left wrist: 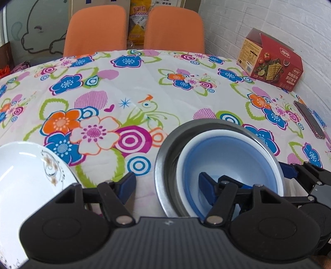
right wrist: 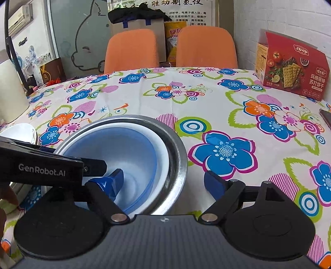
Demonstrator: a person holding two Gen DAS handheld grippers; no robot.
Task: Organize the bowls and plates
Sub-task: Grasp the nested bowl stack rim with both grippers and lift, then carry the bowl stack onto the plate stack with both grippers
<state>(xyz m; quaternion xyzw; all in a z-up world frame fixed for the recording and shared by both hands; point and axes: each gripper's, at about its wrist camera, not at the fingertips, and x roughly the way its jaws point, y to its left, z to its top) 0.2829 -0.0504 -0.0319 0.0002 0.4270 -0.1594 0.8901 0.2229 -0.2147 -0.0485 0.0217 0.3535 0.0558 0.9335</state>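
We find the blue bowl point(right wrist: 132, 165) nested in the steel bowl point(right wrist: 178, 157) on the floral cloth point(right wrist: 206, 99), both grippers point(left wrist: 165, 186) point(right wrist: 163, 182) released astride its rim, nesting judged done, next the white plate point(left wrist: 24, 169), orange chairs point(right wrist: 132, 49) behind.

**Readable print around the table**

I am reading "GenRobot.AI" in pale letters on the black body of the left gripper point(right wrist: 51, 165), at about 9 o'clock in my right wrist view. At 2 o'clock the red cracker box point(right wrist: 289, 68) is showing "玛格丽特 苏打饼干". At 12 o'clock a wall poster point(right wrist: 186, 12) is carrying Chinese lines too small for me to read. The yellow bag point(right wrist: 173, 33) below it is showing print I cannot make out.
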